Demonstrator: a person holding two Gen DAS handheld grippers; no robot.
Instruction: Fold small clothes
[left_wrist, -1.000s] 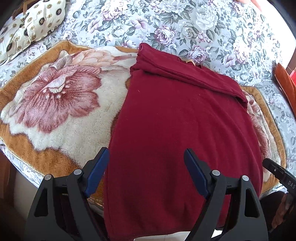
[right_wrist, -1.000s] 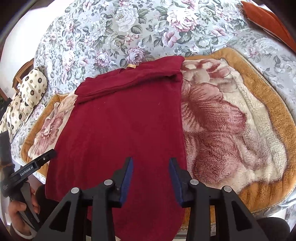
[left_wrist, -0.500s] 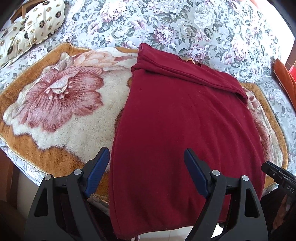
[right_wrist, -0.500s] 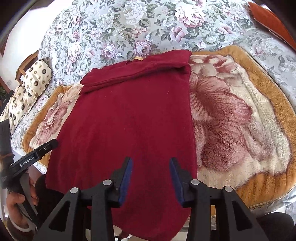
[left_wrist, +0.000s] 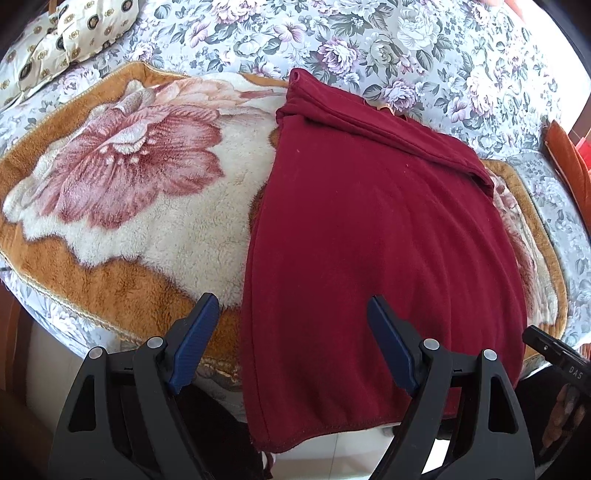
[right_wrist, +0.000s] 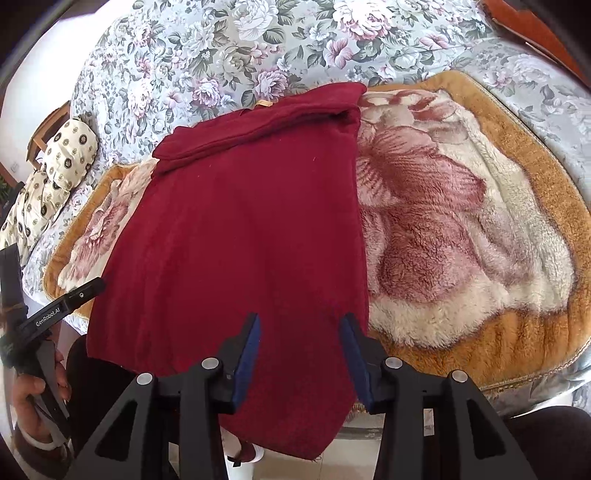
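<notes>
A dark red garment (left_wrist: 369, 221) lies flat on a plush flowered blanket (left_wrist: 129, 166), its far end folded over and its near hem hanging past the bed's edge. My left gripper (left_wrist: 291, 301) hovers wide open over the garment's near left edge, gripping nothing. In the right wrist view the same garment (right_wrist: 251, 221) fills the middle. My right gripper (right_wrist: 300, 317) hangs above its near right part with its jaws opening; the cloth lies below them, not pinched. The left gripper (right_wrist: 62, 306) and the hand holding it show at the left edge of that view.
The blanket (right_wrist: 461, 221) lies on a flowered bedspread (left_wrist: 424, 48). A cream patterned pillow (left_wrist: 74, 33) sits at the far left and an orange cloth (left_wrist: 569, 162) at the far right. Pale floor (right_wrist: 354, 461) shows below the bed's near edge.
Both grippers have drawn back toward the bed's near edge, so the garment's hem and the floor now show. The right gripper's jaws stand a little wider apart. The garment has not moved.
</notes>
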